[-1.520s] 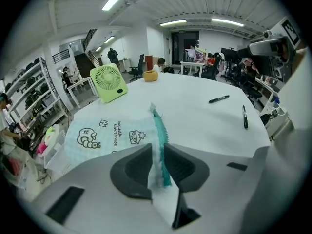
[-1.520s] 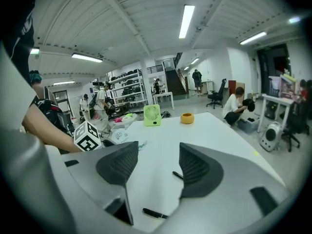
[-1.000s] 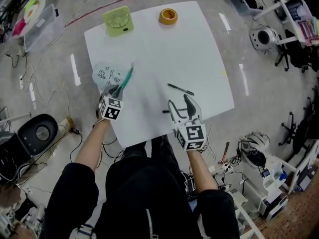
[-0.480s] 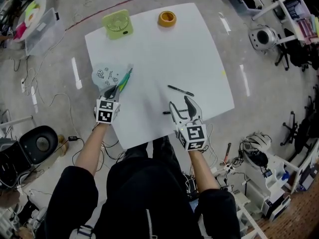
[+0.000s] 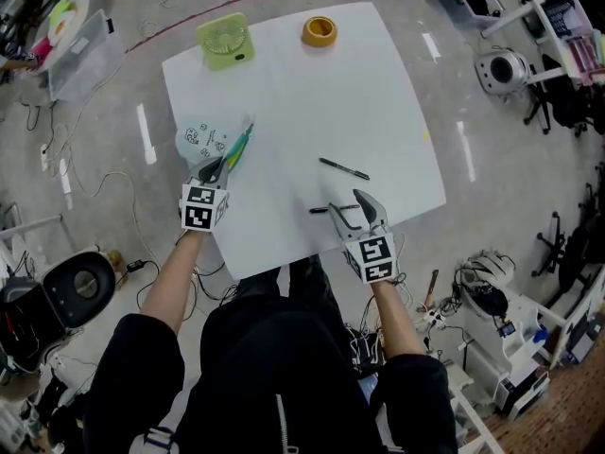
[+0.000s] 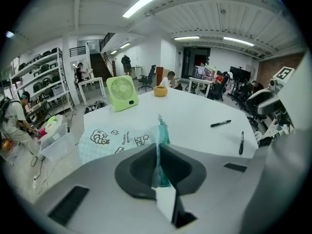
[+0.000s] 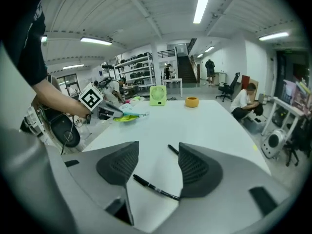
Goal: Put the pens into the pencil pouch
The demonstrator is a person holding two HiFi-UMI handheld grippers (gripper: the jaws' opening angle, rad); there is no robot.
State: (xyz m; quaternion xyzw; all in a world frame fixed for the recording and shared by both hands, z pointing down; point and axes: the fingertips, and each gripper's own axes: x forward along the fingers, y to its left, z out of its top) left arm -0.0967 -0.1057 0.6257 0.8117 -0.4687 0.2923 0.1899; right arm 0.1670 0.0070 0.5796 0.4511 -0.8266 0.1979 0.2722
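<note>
Since the earlier frames, the right gripper [image 5: 350, 212] has come lower over the table [image 5: 312, 102] and edged toward its near side. The left gripper [image 5: 216, 170] has risen a little with its load, and both pens lie where they were. Left: the jaws have just been closing and now stand pressed together on the teal mouth edge of the pencil pouch [image 5: 200, 140], which is pinched between them. The pouch's pale printed body sits at the table's left edge, mouth side toward the table's middle. Right: jaws wide apart, nothing held. The near pen [image 7: 156, 187] lies flat on the table under that gap, closer to the jaw roots than to the tips. Its long axis runs from one jaw toward the other, slightly skewed, so nearly along the closing line. The far pen [image 5: 343, 169] lies farther out, beyond the right jaws' tips and apart from the near one. The right hand is plainly the nearer to both pens; the left is well apart from them and occupied. Judgement: the step in hand is the pick of the near pen, with two pens yet on the table. The grab turns on that axis. The gripper probably needs turning about its pointing line, and drawing back a touch, so the pads meet the barrel's sides, not its ends.
</note>
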